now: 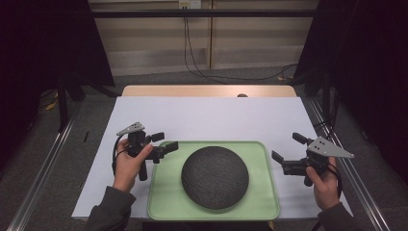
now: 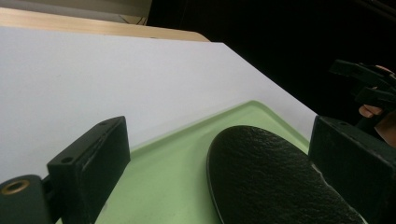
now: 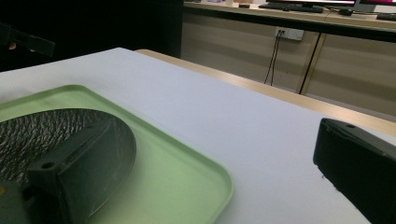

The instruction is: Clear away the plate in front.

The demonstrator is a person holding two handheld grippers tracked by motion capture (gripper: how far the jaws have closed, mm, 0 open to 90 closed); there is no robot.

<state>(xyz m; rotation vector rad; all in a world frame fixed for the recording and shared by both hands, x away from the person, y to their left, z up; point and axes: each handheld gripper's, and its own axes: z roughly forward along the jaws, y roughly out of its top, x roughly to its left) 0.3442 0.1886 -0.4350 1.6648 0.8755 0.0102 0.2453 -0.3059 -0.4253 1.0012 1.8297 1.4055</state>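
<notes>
**Both claws open, flanking the dark dome on the tray**

Dark round dome (image 1: 215, 176) sits centred on the green tray (image 1: 163, 202), flat side down. The tray lies on the white sheet over the surface (image 1: 207, 115), at the near edge.

Left claw (image 1: 162, 143): jaws apart, nothing held, hovering over the tray's far-left corner, just beside the dome. The left gripper view shows the dome (image 2: 261, 172) between its jaws but not touched.

Right claw (image 1: 287, 147): jaws apart, empty, off the tray's right edge, near the dome but apart from it.

Handling, my read: pebbled, matte skin, so decent grip and not slippery. Looks rigid-ish and moderately weighty; cannot tell whether it's hollow or padded. Too wide for one claw across the middle. Best bet is pinching the low rim from opposite sides, one claw each, and lifting level. The tray may slide on the sheet if pushed sideways.
</notes>
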